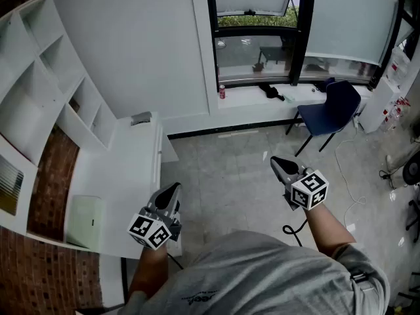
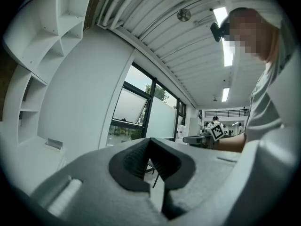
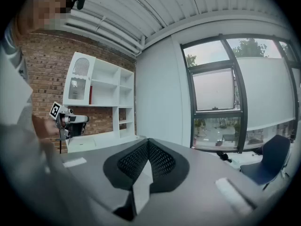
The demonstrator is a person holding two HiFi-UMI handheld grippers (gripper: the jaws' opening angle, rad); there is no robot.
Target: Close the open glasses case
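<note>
A small grey case-like object [image 1: 141,118] lies at the far end of the white desk [image 1: 131,169]; it also shows in the left gripper view as the grey object [image 2: 54,143]. Whether its lid is up I cannot tell. My left gripper [image 1: 172,190] hangs over the desk's near right edge, well short of it, jaws shut and empty [image 2: 149,142]. My right gripper [image 1: 275,161] is held over the floor to the right, also shut on nothing [image 3: 148,142]. Each gripper shows in the other's view: the right gripper [image 2: 200,139] and the left gripper [image 3: 70,120].
White shelves [image 1: 39,77] line the left wall above the desk. A pale green box [image 1: 85,220] rests on the desk's near end. A blue chair [image 1: 335,107] stands by the window, a red can [image 1: 222,92] on the sill, cables [image 1: 348,176] on the floor.
</note>
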